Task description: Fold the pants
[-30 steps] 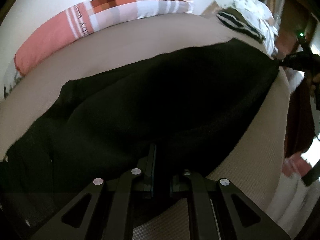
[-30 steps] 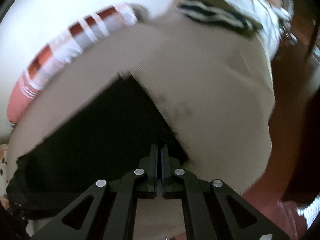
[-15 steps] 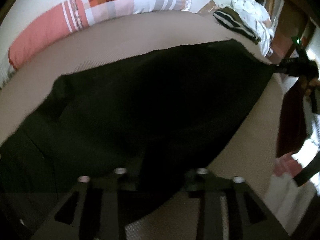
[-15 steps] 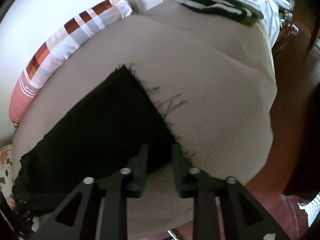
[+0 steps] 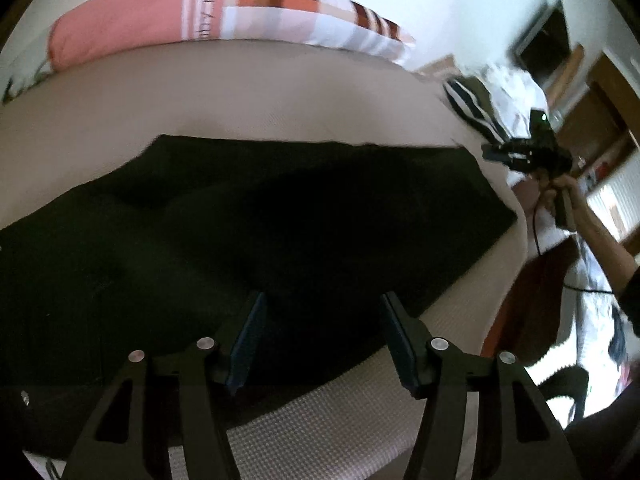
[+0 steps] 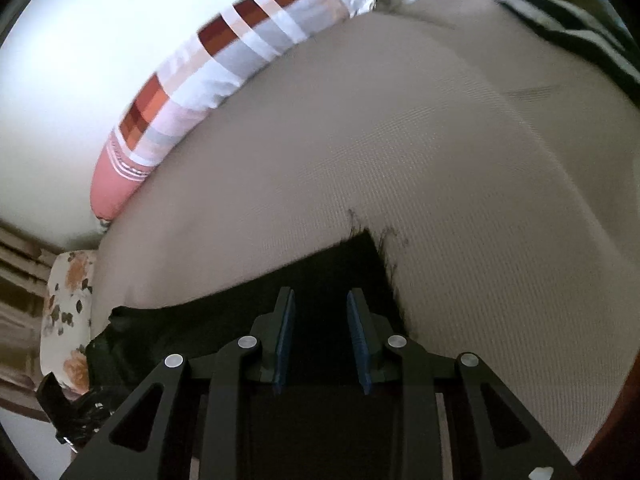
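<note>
Fingers (image 5: pixel 256 336) of the left gripper (image 5: pixel 322 338) are spreading apart at this moment, blue pads facing each other across a wide gap with nothing pinched between them; black cloth lies below the gap. On the right gripper (image 6: pixel 322 344) the two fingers (image 6: pixel 285 340) stand released, a narrower gap between their pads, also gripping nothing, hovering over the frayed end of the pants (image 5: pixel 256 224). One pair of black pants lies spread flat across the bed (image 5: pixel 224 92), its long edge running side to side in the left wrist view and its corner (image 6: pixel 362 240) with loose threads showing in the right wrist view. The bed carries a beige, finely textured cover and stands against a plain white wall. One long bolster pillow (image 5: pixel 208 12) (salmon at one end, checked in rust, white and grey along the rest) lies along the wall side of the bed. One dark garment with white stripes (image 6: pixel 560 20) sits at the far end of the bed, next to some white cloth (image 5: pixel 516 92). A floral cushion (image 6: pixel 68 312) shows at the bed's other end. Seen from the left wrist, the right gripper (image 5: pixel 520 152) is held in a person's hand (image 5: pixel 560 192) just beyond the pants' end. Wooden furniture (image 5: pixel 592 120) stands behind, blurred.
</note>
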### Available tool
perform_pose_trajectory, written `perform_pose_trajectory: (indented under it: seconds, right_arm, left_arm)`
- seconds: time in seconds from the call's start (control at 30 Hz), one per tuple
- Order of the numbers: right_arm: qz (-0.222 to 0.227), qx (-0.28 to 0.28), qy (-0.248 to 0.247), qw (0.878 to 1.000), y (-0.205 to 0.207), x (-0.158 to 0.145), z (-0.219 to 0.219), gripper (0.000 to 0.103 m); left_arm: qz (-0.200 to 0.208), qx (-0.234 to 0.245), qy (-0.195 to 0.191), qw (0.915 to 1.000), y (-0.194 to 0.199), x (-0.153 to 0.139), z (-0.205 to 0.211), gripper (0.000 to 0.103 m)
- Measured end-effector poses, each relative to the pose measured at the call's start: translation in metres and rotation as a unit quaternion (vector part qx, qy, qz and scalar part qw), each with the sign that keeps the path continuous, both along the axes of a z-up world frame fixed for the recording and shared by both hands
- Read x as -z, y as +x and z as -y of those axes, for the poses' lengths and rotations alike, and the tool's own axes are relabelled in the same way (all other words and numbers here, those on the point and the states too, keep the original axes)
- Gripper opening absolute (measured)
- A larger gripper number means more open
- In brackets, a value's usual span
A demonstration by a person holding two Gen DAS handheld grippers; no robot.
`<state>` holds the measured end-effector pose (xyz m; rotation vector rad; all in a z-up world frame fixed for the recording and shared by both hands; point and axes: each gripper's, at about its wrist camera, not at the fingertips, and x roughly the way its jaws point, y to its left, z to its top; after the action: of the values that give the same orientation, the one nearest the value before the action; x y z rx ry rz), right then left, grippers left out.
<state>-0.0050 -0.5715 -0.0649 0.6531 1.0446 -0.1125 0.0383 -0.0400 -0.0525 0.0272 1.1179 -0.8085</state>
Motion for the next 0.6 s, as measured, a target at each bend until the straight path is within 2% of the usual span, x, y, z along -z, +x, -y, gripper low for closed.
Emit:
perform_pose_trajectory:
  seconds: [0.23,0.5,0.6]
  right_arm:
    - [-0.014,-0.021,0.012,1.0,0.028,0.017,0.017,0.026]
    - [-0.019,-0.053,0.018,0.998,0.04,0.028,0.021,0.026]
    - [-0.013,-0.09,0.046,0.995,0.039,0.03,0.017,0.026]
  left_arm:
    - [-0.022,-0.058,0.016,0.998,0.016,0.009,0.001,0.06]
    - [-0.025,-0.059,0.023,0.9977,0.022,0.014,0.017,0.06]
    - [-0.028,-0.059,0.026,0.9975,0.024,0.017,0.023,0.06]
